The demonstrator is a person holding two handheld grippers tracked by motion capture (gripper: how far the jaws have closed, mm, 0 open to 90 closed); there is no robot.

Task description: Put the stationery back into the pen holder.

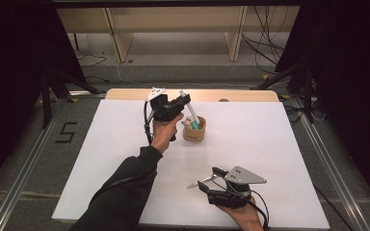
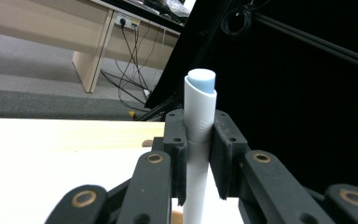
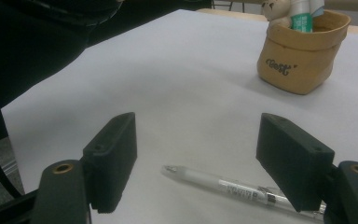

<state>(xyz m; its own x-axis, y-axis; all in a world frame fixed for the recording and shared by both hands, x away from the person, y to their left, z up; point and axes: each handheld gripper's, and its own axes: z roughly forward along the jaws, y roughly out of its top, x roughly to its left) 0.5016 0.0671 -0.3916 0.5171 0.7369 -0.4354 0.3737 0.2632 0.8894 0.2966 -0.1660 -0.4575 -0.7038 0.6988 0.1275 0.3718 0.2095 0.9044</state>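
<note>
The left gripper pinches a white pen between its jaws, just above the tan pot. The right gripper has its jaws spread wide, with a clear pen lying between them on the table.

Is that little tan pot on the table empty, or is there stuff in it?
Not empty. The tan pot stands upright with a teal-labelled pen and a small pale figure sticking out of its top.

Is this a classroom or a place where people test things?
Most likely a lab set up for recording: a white table stands between black curtains, with cables trailing on the floor and metal rails beside it. A person's hand-held left gripper grips a pen over a small tan pot.
</note>
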